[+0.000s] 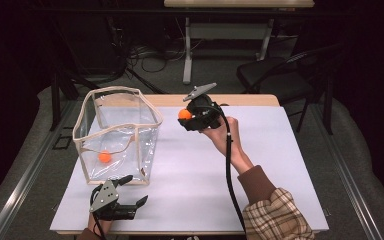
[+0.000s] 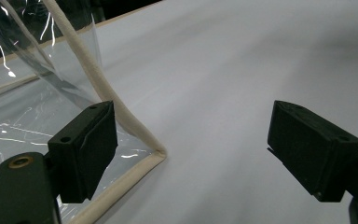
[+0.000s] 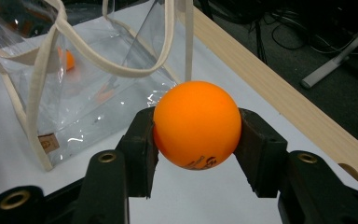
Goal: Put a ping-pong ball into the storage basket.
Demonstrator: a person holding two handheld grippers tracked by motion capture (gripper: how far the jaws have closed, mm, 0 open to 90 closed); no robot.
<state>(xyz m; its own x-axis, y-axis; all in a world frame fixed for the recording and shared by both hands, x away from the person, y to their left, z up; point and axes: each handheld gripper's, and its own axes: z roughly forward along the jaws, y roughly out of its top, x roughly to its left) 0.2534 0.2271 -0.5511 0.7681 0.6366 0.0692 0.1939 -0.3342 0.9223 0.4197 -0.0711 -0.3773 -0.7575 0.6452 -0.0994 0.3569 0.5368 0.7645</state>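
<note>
Done: one small orange ball (image 1: 104, 157) is seen inside clear plastic tote bag with cream trim (image 1: 117, 131), left of frame | In hand: second orange ball (image 1: 184, 114) is clamped by right gripper (image 1: 189, 116), raised beside bag at centre | Left gripper (image 1: 130, 192): spread wide, empty, lower left by bag corner | Left, judged: held ball is to be dropped into bag.

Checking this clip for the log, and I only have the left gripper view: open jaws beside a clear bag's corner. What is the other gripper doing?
Observer: The right gripper is shut on an orange ball, raised above the table.
Operator: Is the bag empty?
Observer: No, a second orange ball lies on the floor of the clear bag.
Operator: Where is the held ball relative to the bag?
Observer: In the high view it sits to the right of the bag's open top, outside it.
</note>
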